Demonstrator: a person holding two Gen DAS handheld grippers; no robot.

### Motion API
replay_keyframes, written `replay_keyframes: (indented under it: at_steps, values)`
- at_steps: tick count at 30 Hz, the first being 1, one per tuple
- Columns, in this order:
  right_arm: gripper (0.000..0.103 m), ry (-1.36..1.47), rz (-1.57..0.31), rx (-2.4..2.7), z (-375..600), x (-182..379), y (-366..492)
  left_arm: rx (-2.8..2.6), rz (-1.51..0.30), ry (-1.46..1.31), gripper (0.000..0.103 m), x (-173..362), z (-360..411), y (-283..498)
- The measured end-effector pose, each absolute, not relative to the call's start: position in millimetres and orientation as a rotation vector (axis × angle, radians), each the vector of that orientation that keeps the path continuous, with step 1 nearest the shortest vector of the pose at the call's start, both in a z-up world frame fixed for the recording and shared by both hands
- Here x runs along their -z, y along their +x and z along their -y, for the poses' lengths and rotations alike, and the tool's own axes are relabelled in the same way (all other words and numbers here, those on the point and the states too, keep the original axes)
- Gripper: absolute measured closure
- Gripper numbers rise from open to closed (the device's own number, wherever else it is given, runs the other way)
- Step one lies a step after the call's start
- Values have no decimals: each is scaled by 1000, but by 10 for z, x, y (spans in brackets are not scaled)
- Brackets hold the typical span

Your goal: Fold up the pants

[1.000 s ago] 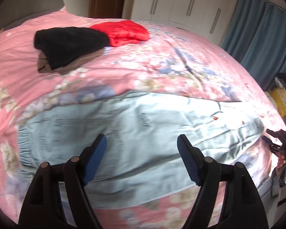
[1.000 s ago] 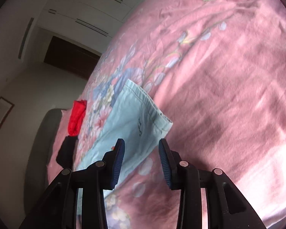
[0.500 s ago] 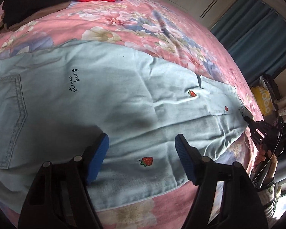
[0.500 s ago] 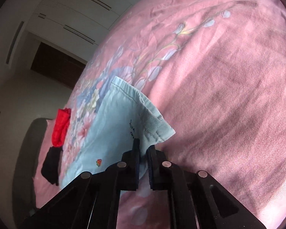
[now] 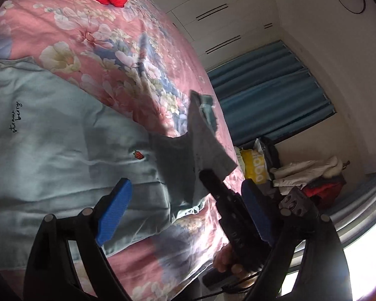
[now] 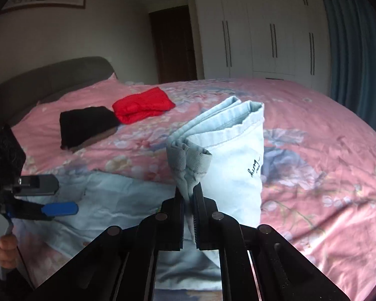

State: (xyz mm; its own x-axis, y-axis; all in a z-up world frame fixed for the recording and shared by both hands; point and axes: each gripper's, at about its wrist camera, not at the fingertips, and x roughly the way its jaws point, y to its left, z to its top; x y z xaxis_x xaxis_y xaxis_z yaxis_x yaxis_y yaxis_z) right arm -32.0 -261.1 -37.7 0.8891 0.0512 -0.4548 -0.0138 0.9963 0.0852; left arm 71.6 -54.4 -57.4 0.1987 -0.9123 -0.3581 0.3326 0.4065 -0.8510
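Pink floral bed (image 6: 325, 150) carries the pants (image 5: 50, 138), spread flat. Right gripper (image 6: 188, 195) has its jaws clamped on the raised leg hems; left gripper (image 5: 185, 210) hovers over the cloth, jaws opening, empty. Step: lengthwise fold. Next, likely carry the hems to the waistband.

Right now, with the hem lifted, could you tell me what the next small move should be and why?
Probably carry the right gripper, shut on the hem of the pants, across toward the waist end. The rest of the pants still lies flat on the bed, and the left gripper is opening with nothing between its pads.
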Motion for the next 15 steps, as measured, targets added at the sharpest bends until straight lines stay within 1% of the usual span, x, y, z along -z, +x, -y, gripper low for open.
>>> replay_keyframes:
  at_steps: [2,4,6,7,8,9,10,11,12,15]
  values:
    - [96,21,-489,-68,2362,482,-295,989,-1038,-758,4,674,584,746]
    - [96,-16,-509,-106,2152,606,-277,989,-1106,-825,4,858,633,809]
    - [96,-54,-533,-144,1969,729,-266,957,-1156,-867,7,1026,672,859]
    - [96,-83,-539,-155,1879,785,-275,942,-1162,-871,10,1072,677,880]
    - [96,-113,-544,-160,1787,833,-283,936,-1157,-874,25,1089,667,889]
    - [96,-133,-548,-168,1725,871,-299,924,-1153,-870,42,1089,647,899]
    - [96,-147,-549,-181,1677,896,-318,916,-1146,-862,50,1074,607,889]
    - [96,-158,-549,-192,1630,905,-325,904,-1134,-850,70,1045,567,891]
    - [96,-171,-550,-196,1592,916,-336,887,-1124,-831,75,1003,492,900]
    - [96,-211,-536,-200,1464,887,-330,842,-1051,-784,78,856,289,854]
